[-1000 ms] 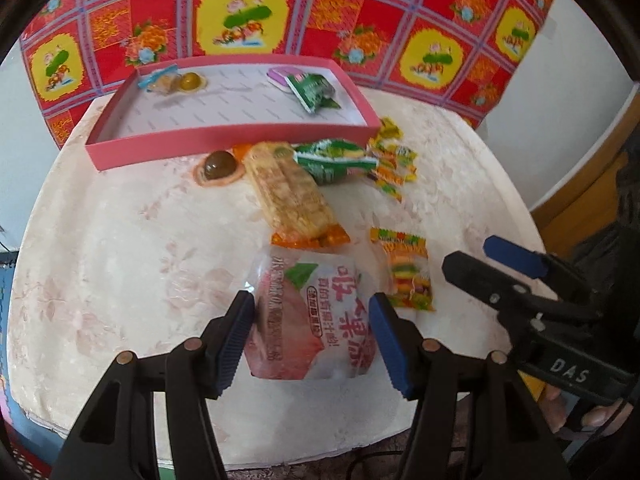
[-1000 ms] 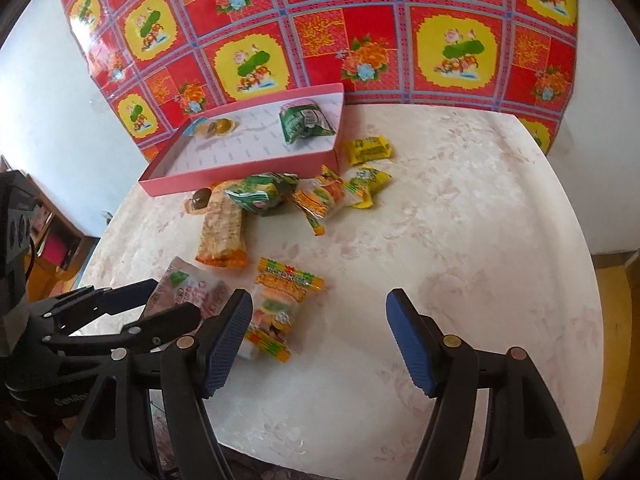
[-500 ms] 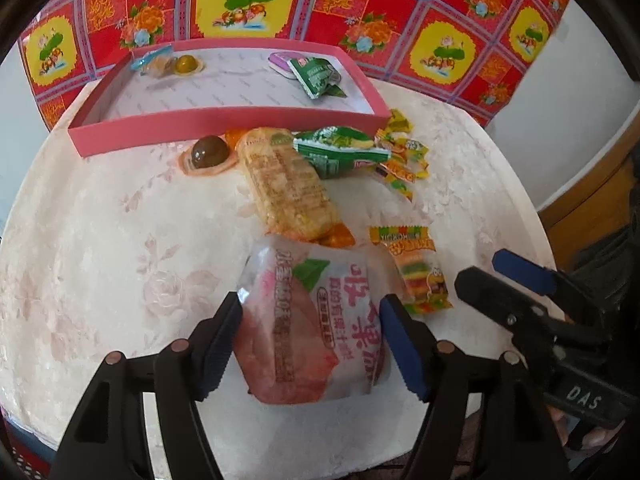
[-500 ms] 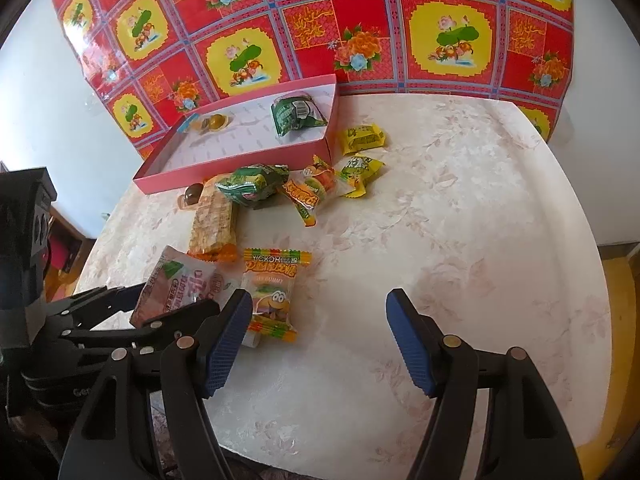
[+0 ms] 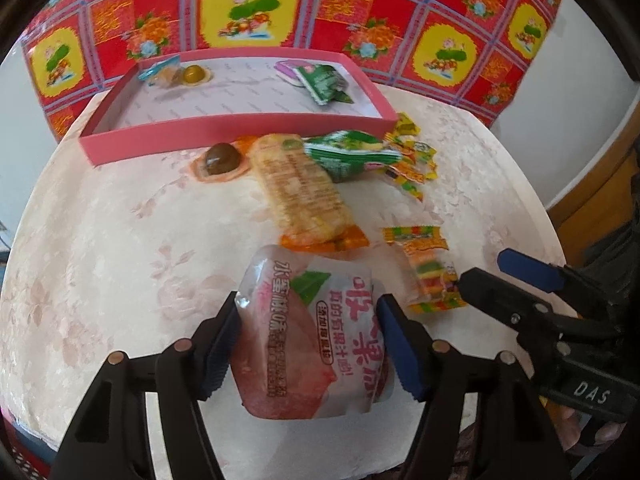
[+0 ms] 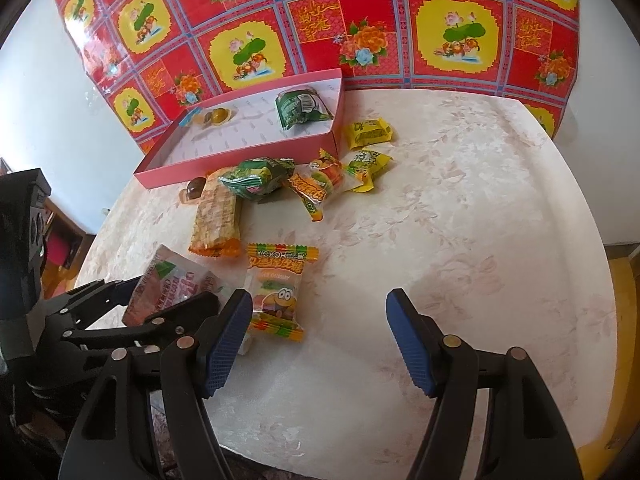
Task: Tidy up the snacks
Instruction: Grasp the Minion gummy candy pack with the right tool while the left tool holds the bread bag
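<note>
My left gripper (image 5: pixel 308 344) is shut on a pink and white jelly packet (image 5: pixel 312 332) and holds it lifted above the table's near edge; the packet also shows in the right wrist view (image 6: pixel 168 284). My right gripper (image 6: pixel 320 336) is open and empty, low over the table beside a gummy burger packet (image 6: pixel 280 292). A pink tray (image 5: pixel 224 136) stands at the far side and holds a green packet (image 5: pixel 324 82), a purple item and wrapped candies (image 5: pixel 176 76). Loose snacks lie before it: a long cracker pack (image 5: pixel 300 188), a green packet (image 5: pixel 352 152), a brown jelly cup (image 5: pixel 222 158).
Yellow and orange small packets (image 6: pixel 360 148) lie right of the tray. The round table (image 6: pixel 480 220) has a pale floral cloth and bare surface on its right half. A red and yellow patterned sheet (image 6: pixel 360 20) hangs behind. The table's edge is close below both grippers.
My left gripper has closed on the jelly packet and lifted it off the table towards the camera. My right gripper has stayed open and shifted slightly forward.
</note>
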